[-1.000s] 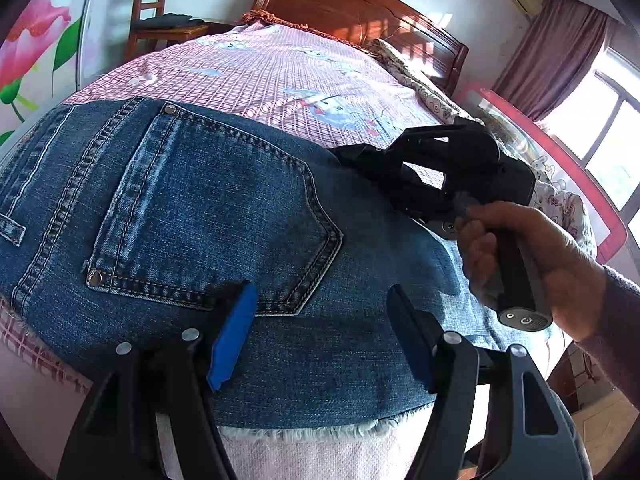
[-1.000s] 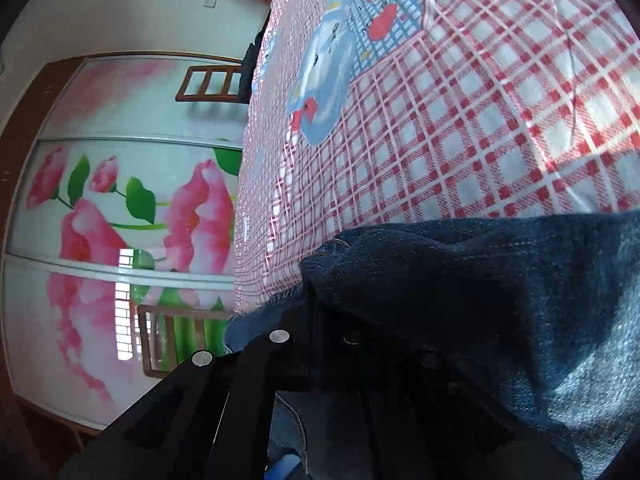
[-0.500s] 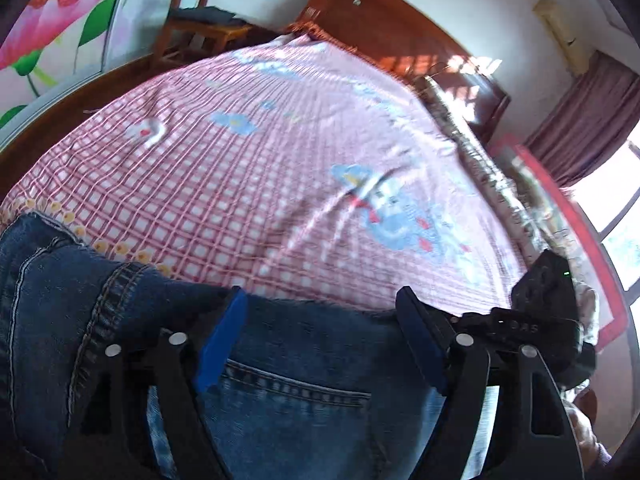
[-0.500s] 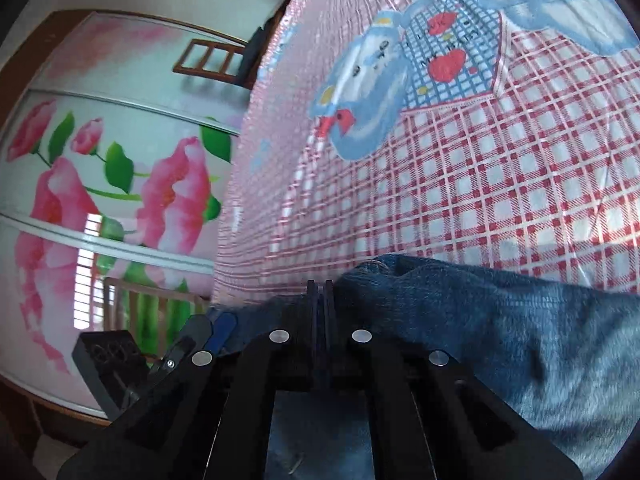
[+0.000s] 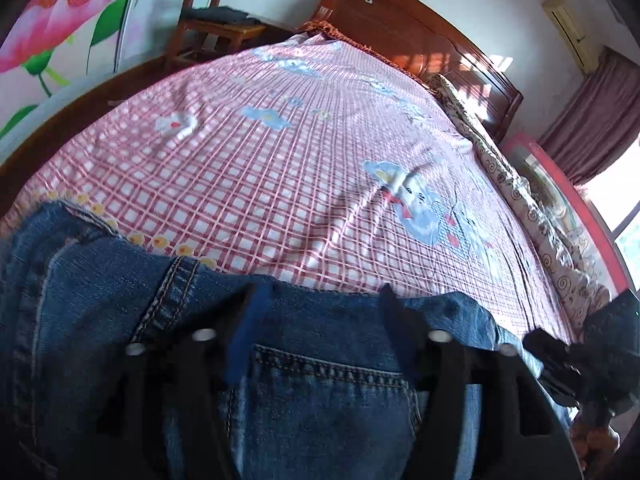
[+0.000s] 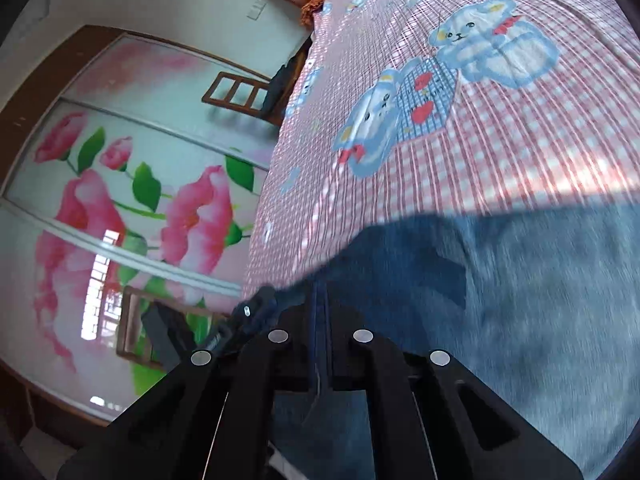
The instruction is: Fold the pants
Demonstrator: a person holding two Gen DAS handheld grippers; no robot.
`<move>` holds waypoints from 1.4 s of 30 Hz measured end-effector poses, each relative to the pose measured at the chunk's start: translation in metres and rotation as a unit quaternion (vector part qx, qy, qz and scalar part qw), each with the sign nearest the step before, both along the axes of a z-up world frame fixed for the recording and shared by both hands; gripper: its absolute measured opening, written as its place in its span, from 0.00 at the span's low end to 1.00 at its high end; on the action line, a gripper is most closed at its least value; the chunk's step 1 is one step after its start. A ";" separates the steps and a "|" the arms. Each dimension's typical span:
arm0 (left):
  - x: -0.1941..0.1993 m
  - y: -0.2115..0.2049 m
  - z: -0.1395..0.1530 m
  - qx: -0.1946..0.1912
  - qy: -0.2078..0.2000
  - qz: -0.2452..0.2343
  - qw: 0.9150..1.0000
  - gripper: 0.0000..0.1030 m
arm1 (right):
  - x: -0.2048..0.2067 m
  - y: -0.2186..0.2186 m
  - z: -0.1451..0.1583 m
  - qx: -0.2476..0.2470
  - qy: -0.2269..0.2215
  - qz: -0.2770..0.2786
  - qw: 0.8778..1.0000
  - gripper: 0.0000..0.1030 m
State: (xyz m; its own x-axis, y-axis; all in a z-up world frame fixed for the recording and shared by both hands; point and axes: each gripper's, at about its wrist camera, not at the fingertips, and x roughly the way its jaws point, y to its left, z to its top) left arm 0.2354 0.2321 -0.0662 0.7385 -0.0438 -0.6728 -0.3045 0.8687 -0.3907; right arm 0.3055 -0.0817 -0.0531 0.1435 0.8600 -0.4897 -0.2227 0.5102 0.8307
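Blue denim jeans lie on the near end of the bed, back pocket up. My left gripper hovers over their far edge above the pocket. Its jaws are opening and stand wide, the blue pads clear of the cloth, with denim lying under the gap. My right gripper is shut, its tips at the edge of the blurred jeans; I see no cloth pinched between them. Its black body shows at the right rim of the left wrist view, just beyond the jeans' corner.
A pink checked sheet with cartoon prints covers the bed ahead. A wooden headboard ends it, a rolled quilt lines its right side. A chair and flower-painted wardrobe doors stand to the left.
My left gripper slid forward from over the seat of the jeans to their far edge, then spread its fingers wider. My right gripper lifted up out of the denim, staying shut.
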 end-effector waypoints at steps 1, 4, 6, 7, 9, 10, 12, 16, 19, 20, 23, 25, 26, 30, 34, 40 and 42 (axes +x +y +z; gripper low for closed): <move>-0.010 -0.008 0.012 0.028 -0.017 0.004 0.999 0.87 | -0.018 -0.014 -0.001 0.005 0.001 0.007 1.000 0.02; -0.034 -0.030 0.040 0.047 -0.044 -0.022 0.998 0.90 | -0.072 -0.048 -0.012 0.034 0.020 0.020 0.999 0.02; -0.055 -0.053 0.049 0.053 -0.049 -0.044 0.996 0.98 | -0.098 -0.058 -0.027 -0.004 0.034 0.032 0.999 0.02; -0.062 -0.065 0.049 0.059 -0.050 -0.058 0.995 0.98 | -0.107 -0.054 -0.038 -0.016 0.046 0.042 0.998 0.02; -0.074 -0.090 0.042 0.091 -0.026 -0.071 0.993 0.98 | -0.122 -0.058 -0.065 -0.013 0.069 0.046 0.996 0.02; -0.079 -0.099 0.037 0.105 -0.009 -0.069 0.992 0.98 | -0.124 -0.065 -0.069 0.019 0.079 0.029 0.996 0.02; -0.095 -0.110 0.031 0.096 0.003 -0.068 0.993 0.98 | -0.123 -0.073 -0.064 0.008 0.077 0.008 0.997 0.02; -0.113 -0.121 0.028 0.053 0.004 -0.046 0.998 0.98 | -0.127 -0.061 -0.044 -0.067 0.010 0.088 0.994 0.03; -0.108 -0.144 0.035 0.021 -0.014 -0.064 0.998 0.98 | -0.129 -0.110 -0.014 -0.011 -0.015 0.017 1.000 0.12; -0.105 -0.155 0.039 0.018 -0.022 -0.077 0.997 0.98 | -0.130 -0.140 -0.006 0.022 -0.018 -0.026 0.999 0.30; -0.088 -0.206 0.047 0.017 -0.042 -0.136 0.990 0.98 | -0.145 -0.244 -0.002 0.072 -0.016 -0.181 0.981 0.73; -0.073 -0.247 0.050 0.014 -0.044 -0.187 0.981 0.98 | -0.159 -0.309 -0.008 0.067 -0.011 -0.270 0.961 0.73; -0.068 -0.267 0.051 0.014 -0.048 -0.211 0.976 0.98 | -0.168 -0.341 -0.013 0.066 -0.006 -0.314 0.947 0.73; -0.047 -0.351 0.046 0.038 -0.042 -0.307 0.950 0.98 | -0.194 -0.425 -0.031 0.081 0.009 -0.431 0.898 0.73; -0.031 -0.400 0.034 0.076 -0.025 -0.348 0.934 0.98 | -0.191 -0.453 -0.043 0.084 0.009 -0.452 0.888 0.73; -0.012 -0.400 -0.001 0.070 0.038 -0.326 0.942 0.98 | -0.172 -0.452 -0.046 0.073 -0.014 -0.442 0.894 0.71; -0.015 -0.398 -0.008 0.069 0.035 -0.326 0.942 0.98 | -0.170 -0.451 -0.044 0.051 -0.021 -0.438 0.897 0.68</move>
State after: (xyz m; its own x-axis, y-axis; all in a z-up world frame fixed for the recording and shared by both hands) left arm 0.2207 -0.1657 -0.0744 0.5388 -0.3815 -0.7511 0.2898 0.9211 -0.2600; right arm 0.1358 -0.5322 -0.0970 0.8030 0.4480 -0.3929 0.1939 0.4270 0.8832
